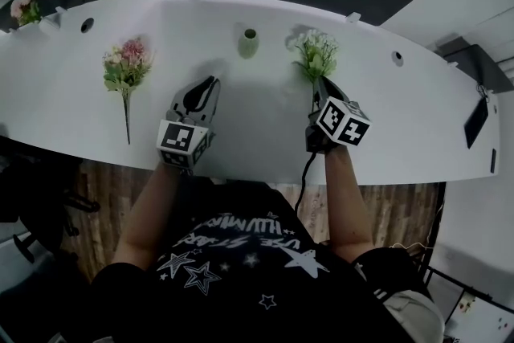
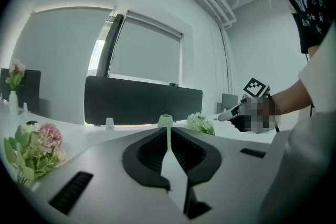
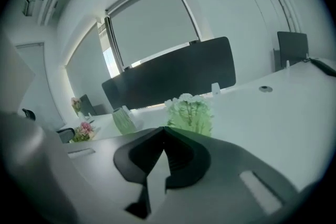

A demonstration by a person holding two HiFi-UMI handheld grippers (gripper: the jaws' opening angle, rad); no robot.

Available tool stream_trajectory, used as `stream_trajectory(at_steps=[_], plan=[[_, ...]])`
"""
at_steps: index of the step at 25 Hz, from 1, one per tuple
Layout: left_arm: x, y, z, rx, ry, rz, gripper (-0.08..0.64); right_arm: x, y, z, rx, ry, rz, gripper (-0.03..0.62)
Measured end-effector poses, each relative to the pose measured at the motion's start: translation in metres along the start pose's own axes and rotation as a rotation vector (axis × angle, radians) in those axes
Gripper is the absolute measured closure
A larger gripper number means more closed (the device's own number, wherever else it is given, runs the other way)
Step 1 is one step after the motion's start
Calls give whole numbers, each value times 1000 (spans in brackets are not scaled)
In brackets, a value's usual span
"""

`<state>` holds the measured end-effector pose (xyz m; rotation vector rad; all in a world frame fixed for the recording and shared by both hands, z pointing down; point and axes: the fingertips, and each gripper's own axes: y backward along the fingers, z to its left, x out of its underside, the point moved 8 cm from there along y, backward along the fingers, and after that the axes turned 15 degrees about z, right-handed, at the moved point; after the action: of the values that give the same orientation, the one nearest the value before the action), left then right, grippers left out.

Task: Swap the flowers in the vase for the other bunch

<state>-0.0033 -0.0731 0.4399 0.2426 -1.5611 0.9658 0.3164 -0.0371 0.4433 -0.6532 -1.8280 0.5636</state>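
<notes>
- Two bunches flat on surface [image 1: 265,118]: pink bunch [image 1: 126,67] left, white bunch [image 1: 317,54] beside empty vase [image 1: 249,44].
- Right tool [image 1: 319,83] shut at white stem, presumably for lifting; grip unconfirmed.
- Left tool [image 1: 210,83] slit-narrow, empty, facing vase.

The left claw [image 2: 168,131] fills the foreground, its jaws almost together with only a thin slit between them and nothing in it. Past the tips, in line with the slit, a pale green vase [image 2: 166,121] stands on the white table [image 2: 79,131]. A pink bunch [image 2: 37,149] lies on the table at the left. A white bunch [image 2: 200,123] sits just right of the vase, and a hand beyond it holds the right claw [image 2: 221,117]. A dark screen [image 2: 142,102] runs along the table's far edge.
</notes>
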Motion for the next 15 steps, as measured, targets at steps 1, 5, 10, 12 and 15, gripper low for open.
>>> stream_trajectory(at_steps=[1, 5, 10, 12, 15], plan=[[2, 5, 3, -6, 0, -8, 538, 1, 1, 9, -36, 7, -11, 589], [4, 28, 17, -5, 28, -33, 552, 7, 0, 46, -122, 46, 4, 589], [8, 57, 41, -40, -1, -13, 553, 15, -10, 90, -149, 72, 52, 591], [4, 69, 53, -55, -2, -7, 554, 18, -17, 110, -168, 83, 70, 589], [10, 84, 76, -54, 28, -19, 554, 25, -26, 148, -234, 108, 74, 589]])
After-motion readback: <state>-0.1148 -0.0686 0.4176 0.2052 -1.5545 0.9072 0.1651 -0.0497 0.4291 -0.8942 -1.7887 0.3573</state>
